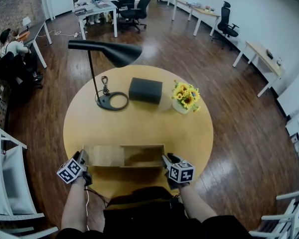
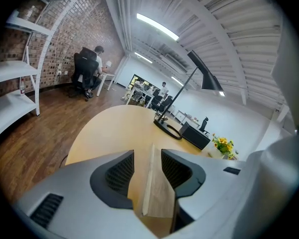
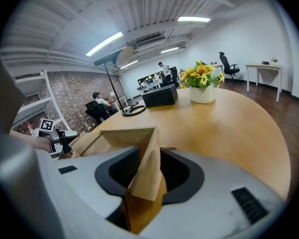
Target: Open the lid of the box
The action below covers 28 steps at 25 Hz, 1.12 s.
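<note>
An open wooden box lies at the near edge of the round table. Its lid is folded out flat to the left. My left gripper is at the lid's left end. In the left gripper view the thin lid edge stands between the jaws, with a gap on its left side, so the gripper is open. My right gripper is at the box's right end. In the right gripper view its jaws are shut on the box's right wall.
Farther back on the table stand a black lamp with a ring base, a black case and a vase of sunflowers. White chairs stand to the left. People sit at desks far off.
</note>
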Available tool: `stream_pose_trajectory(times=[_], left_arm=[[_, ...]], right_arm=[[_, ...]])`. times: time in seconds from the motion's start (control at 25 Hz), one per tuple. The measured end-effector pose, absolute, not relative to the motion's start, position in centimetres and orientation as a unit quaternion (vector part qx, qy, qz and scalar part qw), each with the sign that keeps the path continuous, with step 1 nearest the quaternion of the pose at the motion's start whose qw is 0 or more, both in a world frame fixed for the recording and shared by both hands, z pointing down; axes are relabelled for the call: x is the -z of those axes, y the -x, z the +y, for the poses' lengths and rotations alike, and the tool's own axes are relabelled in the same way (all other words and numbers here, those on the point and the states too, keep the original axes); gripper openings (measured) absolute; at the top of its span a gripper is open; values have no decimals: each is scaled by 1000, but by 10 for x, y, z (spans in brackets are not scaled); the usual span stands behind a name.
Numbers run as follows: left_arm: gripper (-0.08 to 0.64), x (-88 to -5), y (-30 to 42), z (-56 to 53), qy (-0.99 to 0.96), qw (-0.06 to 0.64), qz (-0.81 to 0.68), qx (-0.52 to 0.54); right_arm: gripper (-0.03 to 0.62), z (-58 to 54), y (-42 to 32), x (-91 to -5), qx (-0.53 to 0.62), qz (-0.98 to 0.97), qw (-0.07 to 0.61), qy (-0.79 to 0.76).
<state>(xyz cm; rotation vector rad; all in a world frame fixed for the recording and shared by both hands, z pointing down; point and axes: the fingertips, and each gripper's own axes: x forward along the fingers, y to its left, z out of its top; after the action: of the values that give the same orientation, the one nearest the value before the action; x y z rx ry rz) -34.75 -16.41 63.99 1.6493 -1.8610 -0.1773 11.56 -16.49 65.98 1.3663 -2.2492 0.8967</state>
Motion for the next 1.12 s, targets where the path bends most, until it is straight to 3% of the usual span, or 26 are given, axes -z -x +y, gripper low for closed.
stream_pose_trajectory(times=[0.24, 0.6, 0.72, 0.84, 0.96, 1.12], left_arm=[[166, -626, 363, -162, -623, 290, -721, 89], [164, -536, 358, -149, -673, 174, -706, 134], [130, -507, 337, -140, -696, 140, -691, 134], [73, -487, 310, -132, -715, 120, -672, 152], [31, -467, 283, -131, -742, 109, -641, 165], [31, -440, 256, -123, -775, 88, -600, 180]], right_arm=[[132, -173, -121, -645, -308, -798, 151, -495], [132, -192, -187, -540, -257, -787, 8, -561], [95, -190, -196, -504, -236, -785, -33, -572], [3, -181, -202, -492, -214, -787, -49, -577], [2, -176, -202, -485, -200, -793, -56, -572], [2, -168, -193, -464, -172, -808, -65, -560]])
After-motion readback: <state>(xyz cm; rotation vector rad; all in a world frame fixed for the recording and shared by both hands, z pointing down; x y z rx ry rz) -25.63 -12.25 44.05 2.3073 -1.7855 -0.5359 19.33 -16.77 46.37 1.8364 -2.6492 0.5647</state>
